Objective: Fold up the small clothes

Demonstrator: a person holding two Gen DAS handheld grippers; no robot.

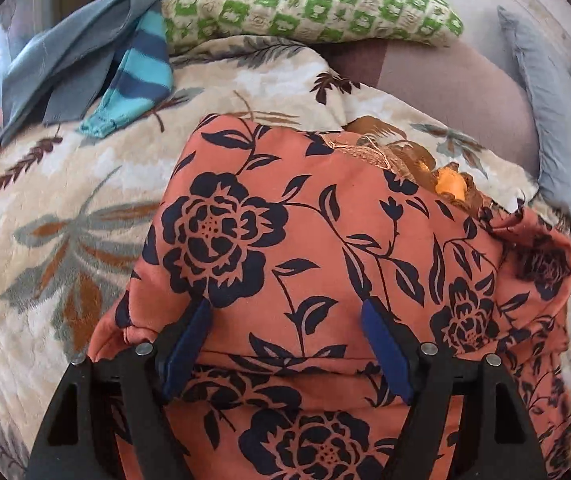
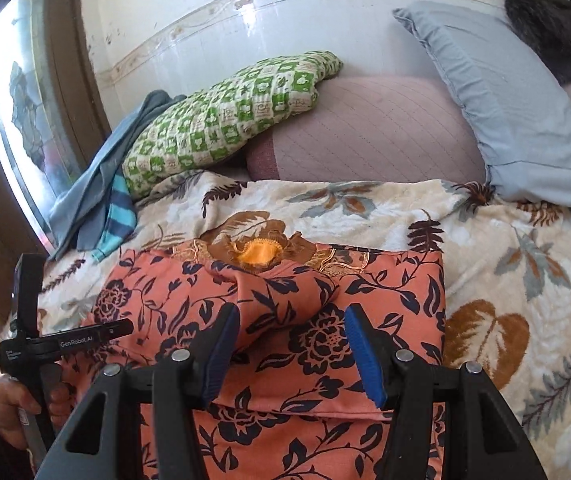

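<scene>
We hold both claws open over the orange floral garment [image 2: 277, 320], which lies partly folded on the leaf-print blanket [image 2: 505, 280]; the left gripper [image 1: 285, 320] and right gripper [image 2: 289, 328] have nothing between their blue pads. To fold neatly, we judge each should pinch a near corner and carry it evenly. Open blanket lies right; pillows [image 2: 225, 120] crowd the far edge

Daylight, bright and even in both views. The source is a window [image 2: 25, 120] at 9 o'clock in the right wrist view, blown out to white glare. Shadows are soft. Heavy fisheye bending and black corners show at every edge. The wall [image 2: 285, 32] carries faint sheen. Slight motion blur softens the left wrist view's rim.
</scene>
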